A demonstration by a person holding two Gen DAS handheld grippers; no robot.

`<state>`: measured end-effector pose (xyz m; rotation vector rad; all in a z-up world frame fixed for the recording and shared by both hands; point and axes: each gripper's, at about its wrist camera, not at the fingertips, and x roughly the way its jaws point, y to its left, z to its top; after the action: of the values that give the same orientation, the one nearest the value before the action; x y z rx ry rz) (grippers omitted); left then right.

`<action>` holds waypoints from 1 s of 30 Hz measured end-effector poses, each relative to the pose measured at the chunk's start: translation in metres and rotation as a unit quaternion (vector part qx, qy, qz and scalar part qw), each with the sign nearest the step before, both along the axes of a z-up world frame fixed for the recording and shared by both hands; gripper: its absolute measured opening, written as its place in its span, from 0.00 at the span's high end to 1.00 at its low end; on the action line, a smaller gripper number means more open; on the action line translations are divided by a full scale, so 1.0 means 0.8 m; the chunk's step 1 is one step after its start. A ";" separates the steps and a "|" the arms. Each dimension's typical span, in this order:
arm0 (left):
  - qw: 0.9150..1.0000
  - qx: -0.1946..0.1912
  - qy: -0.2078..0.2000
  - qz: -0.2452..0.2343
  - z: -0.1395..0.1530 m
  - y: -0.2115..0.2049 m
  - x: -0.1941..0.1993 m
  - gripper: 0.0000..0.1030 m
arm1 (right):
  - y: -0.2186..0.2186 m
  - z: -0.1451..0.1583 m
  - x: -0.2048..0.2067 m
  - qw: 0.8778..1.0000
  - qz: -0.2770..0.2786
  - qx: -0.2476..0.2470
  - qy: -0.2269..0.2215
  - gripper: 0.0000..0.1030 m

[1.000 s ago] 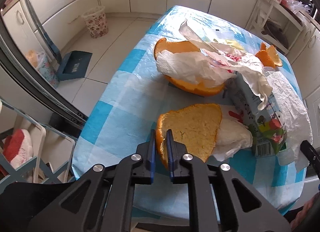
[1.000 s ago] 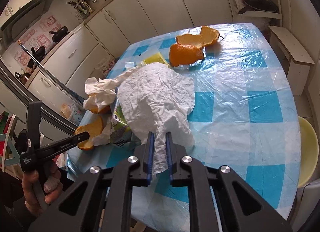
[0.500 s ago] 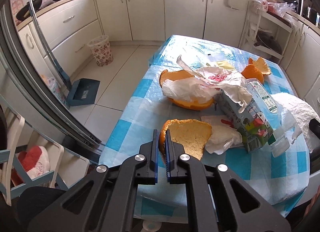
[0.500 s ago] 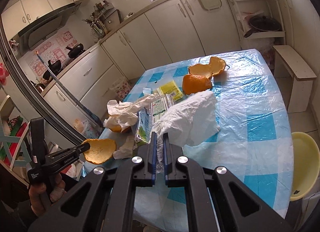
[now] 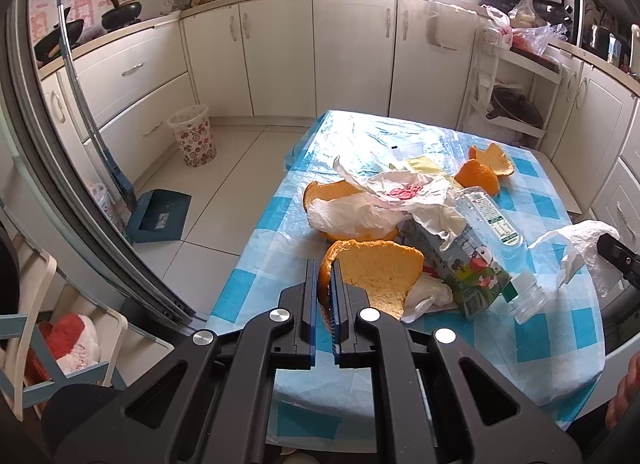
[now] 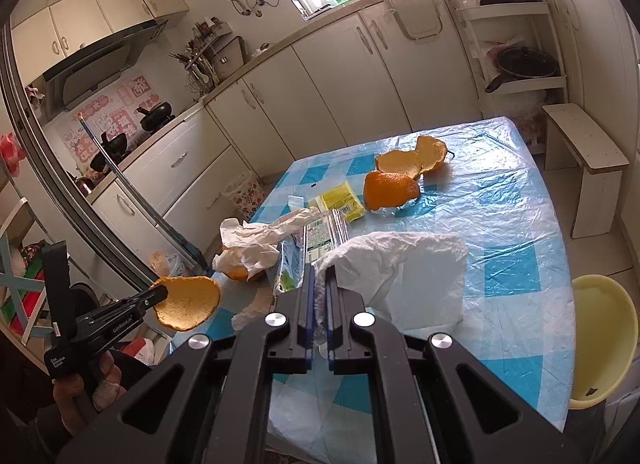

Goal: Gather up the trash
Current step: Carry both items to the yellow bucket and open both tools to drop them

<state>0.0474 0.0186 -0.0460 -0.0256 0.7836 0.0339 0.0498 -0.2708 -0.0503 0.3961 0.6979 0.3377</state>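
My left gripper (image 5: pixel 323 270) is shut on the edge of a large orange peel (image 5: pixel 380 276), lifted off the blue checked table (image 5: pixel 256 248). The same peel (image 6: pixel 188 302) shows in the right wrist view, pinched by the left gripper (image 6: pixel 160 296) at the table's near left corner. My right gripper (image 6: pixel 319 276) is shut on a crumpled white paper towel (image 6: pixel 400 276), which hangs above the table. That towel (image 5: pixel 580 248) also appears at the right edge of the left wrist view. Still on the table lie a drink carton (image 5: pixel 460 264), a clear plastic bottle (image 5: pixel 496 232), tissues (image 5: pixel 360 212) and more peels (image 6: pixel 400 180).
A patterned waste bin (image 5: pixel 192 136) stands on the floor by the cabinets, with a blue dustpan (image 5: pixel 160 216) nearer. A yellow wrapper (image 6: pixel 340 200) lies mid-table. A pale yellow stool (image 6: pixel 600 336) and a wooden bench (image 6: pixel 584 152) stand to the table's right. A person's hand (image 6: pixel 88 388) holds the left gripper.
Both grippers have risen and tilted up. The peel has come off the table in the left gripper, and the paper towel has been lifted from flat to hanging in the right one.
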 end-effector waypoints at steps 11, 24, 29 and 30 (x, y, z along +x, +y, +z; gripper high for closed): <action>0.991 -0.103 -0.041 -0.079 0.054 -0.023 -0.019 0.95 | -0.061 0.034 -0.021 0.998 -0.054 0.029 -0.031 0.95; 0.970 -0.112 -0.024 -0.213 0.089 -0.195 -0.019 0.95 | -0.216 0.007 -0.018 0.985 -0.148 0.017 0.091 0.95; 0.962 -0.098 -0.013 -0.254 0.084 -0.276 -0.018 0.94 | -0.268 -0.067 0.009 0.965 -0.169 0.045 0.193 0.95; 0.961 -0.094 -0.010 -0.260 0.081 -0.289 -0.017 0.95 | -0.275 -0.082 0.013 0.961 -0.170 0.051 0.211 0.95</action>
<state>0.0340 -0.2123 0.0189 -0.0004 0.7524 -0.5397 0.0605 -0.4910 -0.1162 0.6877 1.0134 -0.0442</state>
